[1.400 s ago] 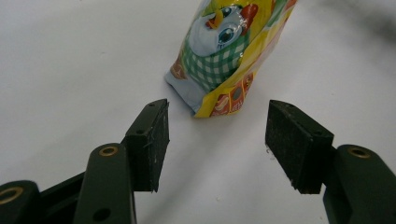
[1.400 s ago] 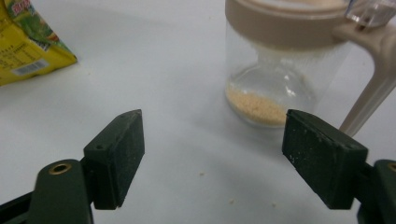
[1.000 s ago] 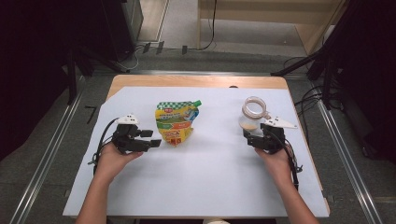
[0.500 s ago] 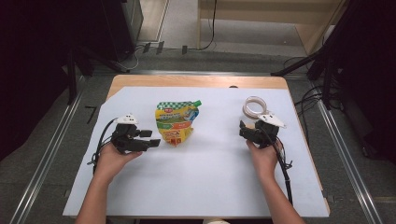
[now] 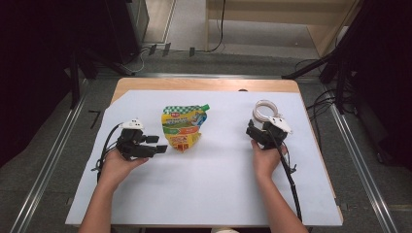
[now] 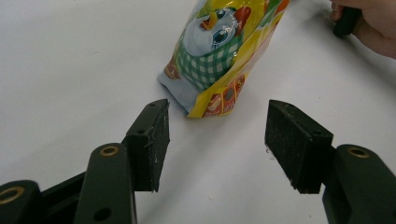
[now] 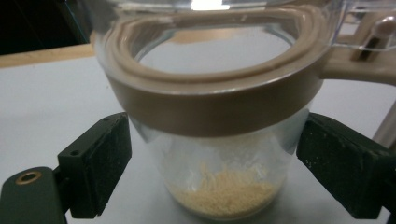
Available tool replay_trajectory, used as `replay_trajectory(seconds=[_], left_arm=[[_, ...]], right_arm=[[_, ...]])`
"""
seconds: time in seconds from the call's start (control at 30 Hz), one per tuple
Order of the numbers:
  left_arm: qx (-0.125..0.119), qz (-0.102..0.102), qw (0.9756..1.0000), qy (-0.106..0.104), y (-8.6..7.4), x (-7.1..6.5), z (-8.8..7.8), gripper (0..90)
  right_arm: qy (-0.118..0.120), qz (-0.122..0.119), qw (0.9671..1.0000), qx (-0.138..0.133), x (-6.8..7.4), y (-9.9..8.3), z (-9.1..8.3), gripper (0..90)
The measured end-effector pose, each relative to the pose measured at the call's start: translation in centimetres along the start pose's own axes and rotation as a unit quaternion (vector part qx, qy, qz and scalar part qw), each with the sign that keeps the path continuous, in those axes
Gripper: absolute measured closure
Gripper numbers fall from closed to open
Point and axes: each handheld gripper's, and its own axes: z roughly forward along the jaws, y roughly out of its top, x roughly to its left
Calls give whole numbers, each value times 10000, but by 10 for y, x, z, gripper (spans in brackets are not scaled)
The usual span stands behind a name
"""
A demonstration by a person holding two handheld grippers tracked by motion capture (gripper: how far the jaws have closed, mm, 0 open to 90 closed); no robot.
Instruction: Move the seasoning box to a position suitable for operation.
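Jar [image 7: 219, 154] with tan grains is standing near the worktop [image 5: 214, 194] right edge, now sitting between the right gripper [image 7: 212, 168] jaws, which have just been opening wide and are not yet pressing it. Left gripper [image 6: 217, 140] is waiting half-open, empty, facing the pouch [image 6: 219, 56].

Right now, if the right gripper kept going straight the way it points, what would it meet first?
The clear jar with the tan rim: it already stands between the right gripper's open jaws, apparently not yet touching them.
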Motion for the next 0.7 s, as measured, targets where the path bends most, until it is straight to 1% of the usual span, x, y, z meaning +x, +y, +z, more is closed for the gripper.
replay_trajectory(seconds=[0.07, 0.23, 0.3, 0.33, 0.4, 0.43, 0.47, 0.5, 0.6, 0.7], left_arm=[[8, -1, 10000, -8, 0, 0, 0, 407], [3, -9, 10000, -22, 0, 0, 1, 407], [9, -5, 10000, -12, 0, 0, 0, 407], [-2, -10, 10000, -22, 0, 0, 0, 407], [-10, -16, 10000, -28, 0, 0, 1, 407], [-7, -18, 10000, -30, 0, 1, 1, 407], [-7, -15, 10000, -29, 0, 1, 1, 407], [-3, -10, 10000, -31, 0, 0, 1, 407], [9, -2, 10000, -33, 0, 0, 2, 407], [46, 8, 10000, -28, 0, 0, 2, 407]], right_arm=[[0, 103, 9999, -31, -1, 1, 1, 115], [-53, 80, 9999, -55, 1, 1, 2, 113], [-51, 61, 10000, 13, 1, 2, 2, 119], [-90, 5, 9999, 107, 1, 4, 2, 121], [-257, -138, 9991, 324, 6, 8, 3, 118], [-298, -146, 9988, 350, 7, 10, 2, 116], [-292, -123, 9991, 279, 7, 12, 2, 118], [-295, -118, 9991, 279, 7, 14, 2, 115], [-398, -229, 9987, 235, 10, 16, 6, 102], [-489, -201, 9984, 223, 14, 17, 10, 57]])
